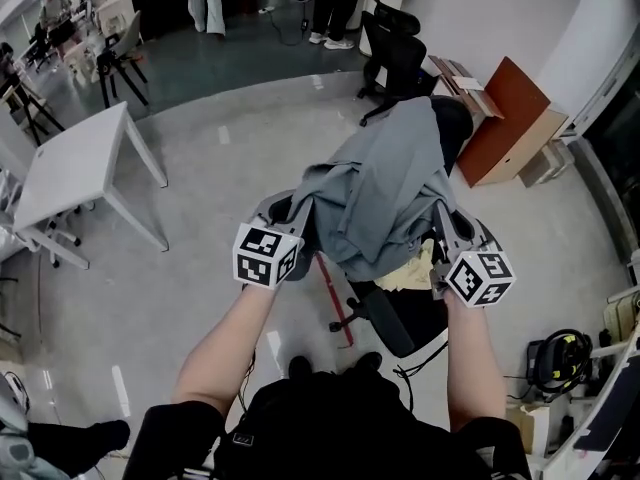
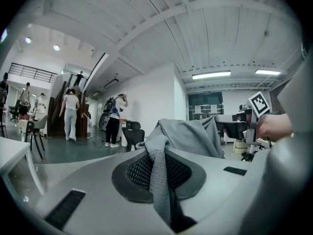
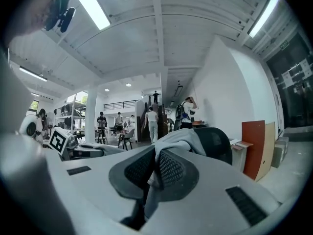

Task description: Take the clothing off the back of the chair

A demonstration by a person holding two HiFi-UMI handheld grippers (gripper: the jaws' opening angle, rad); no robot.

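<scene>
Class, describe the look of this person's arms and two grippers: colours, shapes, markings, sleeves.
Left gripper and right gripper are alike: pale grey bodies, dark meshed oval pads, each bearing a white cube printed with black square markers. Arms are bare below short black sleeves.

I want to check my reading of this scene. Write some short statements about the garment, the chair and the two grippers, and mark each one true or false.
1. The left gripper is shut on the grey garment. True.
2. The right gripper is open and empty. False: its jaws pinch a fold of the same garment.
3. The garment lies flat on the floor. False: it is draped over the black chair, and both grippers hold its near edge.
4. In the head view, a white table stands to the left of the chair. True.
</scene>
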